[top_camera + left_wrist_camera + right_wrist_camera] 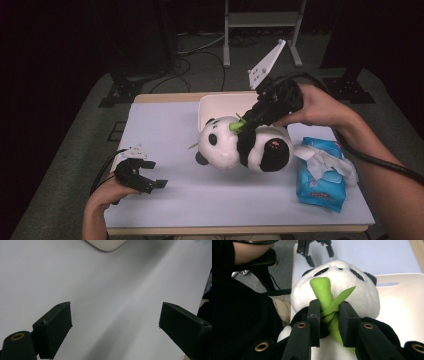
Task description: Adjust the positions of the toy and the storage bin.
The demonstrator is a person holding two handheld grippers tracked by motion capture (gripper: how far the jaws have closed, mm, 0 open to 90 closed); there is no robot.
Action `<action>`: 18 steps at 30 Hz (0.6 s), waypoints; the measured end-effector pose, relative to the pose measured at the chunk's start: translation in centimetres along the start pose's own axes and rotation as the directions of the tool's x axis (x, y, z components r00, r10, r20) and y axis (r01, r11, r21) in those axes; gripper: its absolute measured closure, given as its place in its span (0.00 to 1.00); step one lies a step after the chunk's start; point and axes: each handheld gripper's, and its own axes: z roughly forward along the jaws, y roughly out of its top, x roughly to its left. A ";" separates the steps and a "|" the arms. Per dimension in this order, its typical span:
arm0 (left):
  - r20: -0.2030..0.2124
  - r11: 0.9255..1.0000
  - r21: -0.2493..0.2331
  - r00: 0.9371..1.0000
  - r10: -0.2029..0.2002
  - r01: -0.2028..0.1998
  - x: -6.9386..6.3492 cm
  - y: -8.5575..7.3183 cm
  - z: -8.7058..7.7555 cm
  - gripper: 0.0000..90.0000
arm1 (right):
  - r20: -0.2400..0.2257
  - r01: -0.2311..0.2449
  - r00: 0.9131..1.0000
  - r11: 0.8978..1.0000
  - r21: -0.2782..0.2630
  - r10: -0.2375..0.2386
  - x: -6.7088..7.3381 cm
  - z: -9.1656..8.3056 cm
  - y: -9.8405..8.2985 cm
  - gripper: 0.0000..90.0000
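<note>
High view places the right tool [247, 125] over the middle of the table [200, 200], coming in from the right with the person's right hand [320, 107] around its black body and a thick cable trailing back along the forearm. Its jaws are clamped on the green bamboo stalk [235, 126] sewn to the front of a plush panda [240, 147], which lies across the table's centre with its white head toward the left and its black-and-white body toward the right. Right gripper view confirms the grip: the two black jaws stand close together with the bamboo stalk [329, 307] pinched between them, a green leaf sticking out to one side, and the panda [337, 287] showing its round white head just beyond the jaw tips. Behind the panda sits a white tray [210, 107], its near edge just beside the toy's head; the tray [402, 305] also shows past the panda in the right gripper view. To the right of the panda lies a blue pack of wipes [322, 175], near the toy's body, with a white sheet pulled out on top. At the table's left front corner the left tool [150, 175] rests in the person's left hand [102, 195], well apart from the panda. Left gripper view shows its jaws wide apart over bare table [105, 302], nothing between them.
</note>
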 end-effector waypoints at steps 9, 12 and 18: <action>0.009 1.000 0.001 1.000 -0.013 0.013 0.3 -0.3 0.2 0.11 | 0.036 -0.022 0.999 0.999 -0.027 0.023 -2.4 -2.5 1.2 0.81; 0.009 1.000 0.003 1.000 -0.017 0.017 0.4 -0.4 0.2 0.11 | 0.045 -0.037 0.998 0.999 -0.032 0.038 -3.4 -3.2 1.5 0.81; -0.002 1.000 0.001 1.000 -0.031 0.031 0.7 -0.6 -0.1 0.11 | 0.062 -0.047 0.997 0.998 -0.030 0.049 -5.4 -4.1 2.0 0.81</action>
